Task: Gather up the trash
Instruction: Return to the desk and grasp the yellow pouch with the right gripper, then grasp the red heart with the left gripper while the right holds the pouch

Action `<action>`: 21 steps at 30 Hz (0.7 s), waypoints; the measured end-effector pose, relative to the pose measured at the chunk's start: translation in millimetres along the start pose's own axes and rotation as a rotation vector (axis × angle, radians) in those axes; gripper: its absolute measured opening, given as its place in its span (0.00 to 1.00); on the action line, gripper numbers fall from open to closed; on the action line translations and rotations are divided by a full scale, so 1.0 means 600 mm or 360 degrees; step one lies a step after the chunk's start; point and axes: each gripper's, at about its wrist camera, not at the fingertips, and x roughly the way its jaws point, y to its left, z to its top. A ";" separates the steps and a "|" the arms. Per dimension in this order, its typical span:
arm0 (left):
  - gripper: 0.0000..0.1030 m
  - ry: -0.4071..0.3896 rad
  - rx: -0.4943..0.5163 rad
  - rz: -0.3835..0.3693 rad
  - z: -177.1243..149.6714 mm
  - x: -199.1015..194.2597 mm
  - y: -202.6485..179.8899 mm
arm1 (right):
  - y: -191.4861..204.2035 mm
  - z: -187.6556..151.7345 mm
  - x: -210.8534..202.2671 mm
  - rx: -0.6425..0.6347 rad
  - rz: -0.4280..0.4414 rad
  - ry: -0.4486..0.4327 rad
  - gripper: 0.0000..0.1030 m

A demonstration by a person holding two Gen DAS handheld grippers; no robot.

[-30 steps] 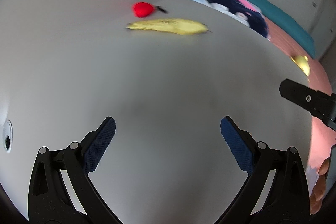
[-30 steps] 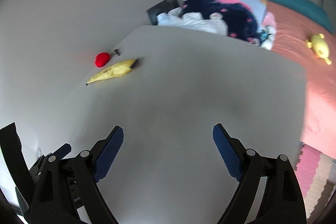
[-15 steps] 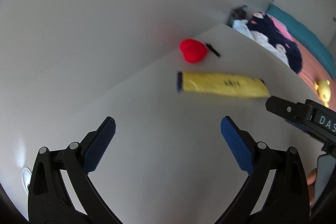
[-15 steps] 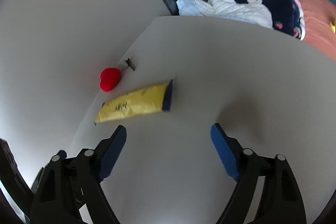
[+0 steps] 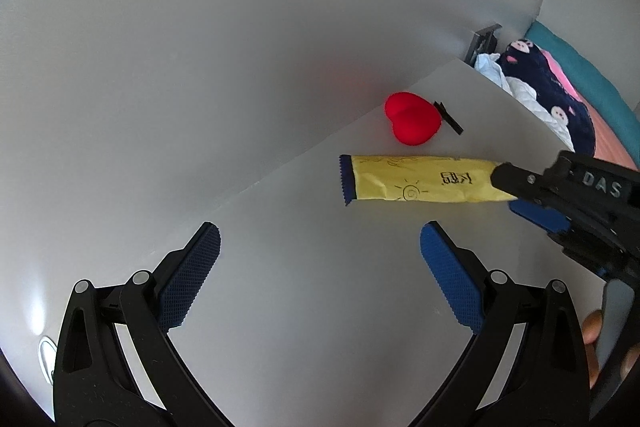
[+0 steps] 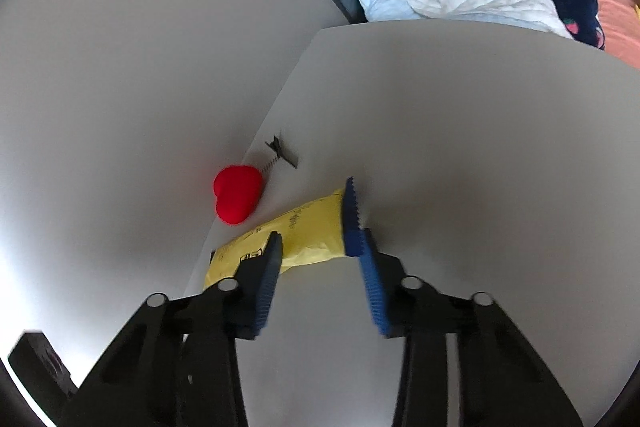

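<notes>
Right gripper [image 6: 320,247] closing astride yellow wrapper [image 6: 308,235], fingertips [image 5: 592,327]

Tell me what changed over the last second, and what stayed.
The right tongs closed in on the yellow wrapper and have just been closing, the wrapper between their fingers. The left tongs swung toward it, wide open. The wrapper, red heart and table stayed put.

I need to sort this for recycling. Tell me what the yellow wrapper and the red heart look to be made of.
Yellow wrapper: thin plastic film by the look, slightly creased, printed, with a blue saw-toothed sealed end.
Red heart: probably soft foam or rubber; matte, evenly coloured, rounded, with no shine. Its hardness cannot be judged by eye.
</notes>
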 end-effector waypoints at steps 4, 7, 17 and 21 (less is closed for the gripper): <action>0.94 -0.0007 -0.0011 0.0004 0.008 0.004 0.001 | -0.004 0.016 0.005 0.0001 0.0081 -0.0007 0.17; 0.94 -0.0012 -0.0016 -0.0018 0.017 0.008 -0.006 | -0.008 0.022 -0.022 -0.0063 0.0074 -0.0103 0.15; 0.94 -0.0020 -0.0055 -0.0046 0.078 0.060 -0.076 | -0.096 0.061 -0.109 -0.0032 -0.0066 -0.0191 0.15; 0.77 0.0041 -0.0115 -0.0056 0.106 0.093 -0.087 | -0.124 0.068 -0.134 -0.0028 -0.0104 -0.0220 0.15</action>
